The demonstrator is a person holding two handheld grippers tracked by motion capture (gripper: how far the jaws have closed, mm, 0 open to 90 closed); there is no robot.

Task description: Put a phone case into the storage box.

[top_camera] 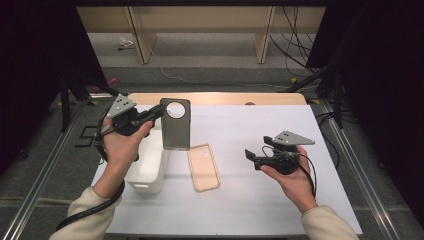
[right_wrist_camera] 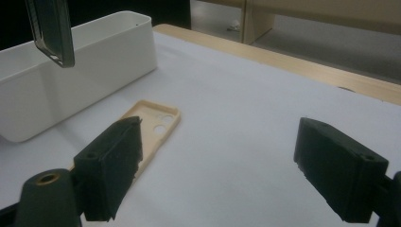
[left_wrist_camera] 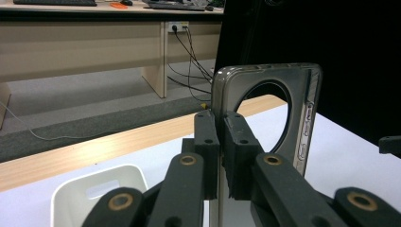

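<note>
Fingers (left_wrist_camera: pixel 236 156) of the left gripper (top_camera: pixel 159 112) are clamped on the top edge of a smoky grey translucent phone case with a round camera hole (top_camera: pixel 175 125), which hangs upright above the white bench (top_camera: pixel 260 200), over the rim of a white plastic bin (top_camera: pixel 147 172). Apart and empty, the right gripper (top_camera: pixel 248 156) hovers well to the right, with a flat beige phone case (top_camera: pixel 203 167) lying on the bench between the bin and it.

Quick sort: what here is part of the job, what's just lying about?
In the job:
- grey phone case, clamped in the left gripper, held above the table
- white bin
- beige phone case, flat on the table
- right gripper, jaws open, empty

Lying about:
- cables on the floor
- wooden desk legs
</note>
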